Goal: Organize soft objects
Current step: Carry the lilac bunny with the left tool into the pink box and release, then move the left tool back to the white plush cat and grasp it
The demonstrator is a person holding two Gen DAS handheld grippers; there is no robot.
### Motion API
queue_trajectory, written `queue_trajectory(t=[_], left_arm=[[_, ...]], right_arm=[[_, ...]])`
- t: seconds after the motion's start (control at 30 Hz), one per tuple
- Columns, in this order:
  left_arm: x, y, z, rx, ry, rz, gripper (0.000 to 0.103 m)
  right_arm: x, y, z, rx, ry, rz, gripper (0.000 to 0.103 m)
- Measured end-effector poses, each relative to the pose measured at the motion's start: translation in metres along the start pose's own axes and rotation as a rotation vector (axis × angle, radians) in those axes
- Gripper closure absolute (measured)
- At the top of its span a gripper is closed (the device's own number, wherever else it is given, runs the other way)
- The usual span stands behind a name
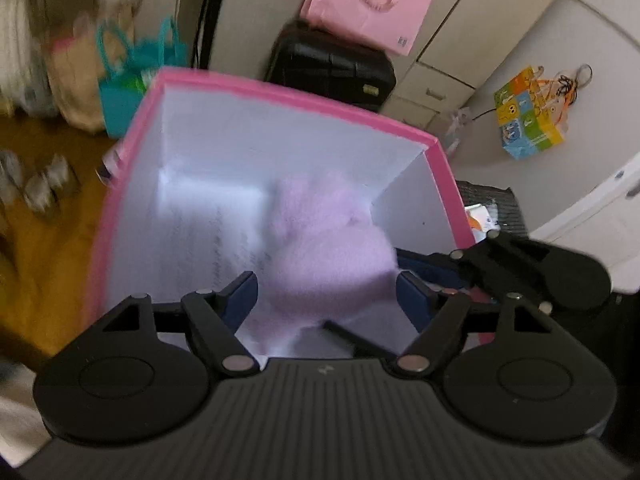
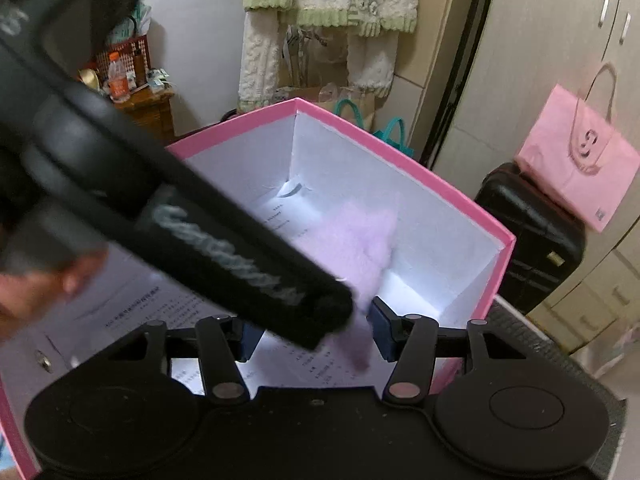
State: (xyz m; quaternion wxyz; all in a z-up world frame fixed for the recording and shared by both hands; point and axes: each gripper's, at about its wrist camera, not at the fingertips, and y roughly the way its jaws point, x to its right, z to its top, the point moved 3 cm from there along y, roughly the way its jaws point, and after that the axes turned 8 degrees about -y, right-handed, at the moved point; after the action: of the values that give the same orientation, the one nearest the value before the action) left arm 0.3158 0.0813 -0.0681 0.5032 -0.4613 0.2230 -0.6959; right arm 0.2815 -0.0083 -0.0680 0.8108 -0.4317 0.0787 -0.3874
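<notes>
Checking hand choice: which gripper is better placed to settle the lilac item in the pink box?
Left, probably: the left gripper straddles the lilac item with open jaws; the right gripper sits at its edge, partly blocked.

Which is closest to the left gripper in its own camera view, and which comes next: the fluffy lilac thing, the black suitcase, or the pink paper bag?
From the left gripper:
1. Fluffy lilac thing, just ahead, inside the pink box.
2. Black suitcase, beyond the box's far rim.
3. Pink paper bag, resting atop the suitcase, farthest.

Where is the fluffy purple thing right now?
The fluffy purple thing is inside the pink box, over the printed paper on its floor, toward the box's right wall in both views.
</notes>
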Motion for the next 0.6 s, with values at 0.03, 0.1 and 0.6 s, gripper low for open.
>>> queue_trajectory(t=[0.03,0.1,0.6], left_arm=[[0.001,-0.008,-0.002,0.026,0.023,0.010,0.022],[0.002,-0.021,-0.004,0.032,0.048,-0.019,0.022],[0.026,-0.107,-0.039,0.183,0.233,0.030,0.021]], right_arm=[[0.000,-0.001,0.002,0.005,-0.012,-0.013,0.043],[-0.001,-0.008,0.002,0.020,-0.018,-0.012,0.043],[-0.003,-0.075,-0.005,0.115,-0.019,-0.015,0.042]])
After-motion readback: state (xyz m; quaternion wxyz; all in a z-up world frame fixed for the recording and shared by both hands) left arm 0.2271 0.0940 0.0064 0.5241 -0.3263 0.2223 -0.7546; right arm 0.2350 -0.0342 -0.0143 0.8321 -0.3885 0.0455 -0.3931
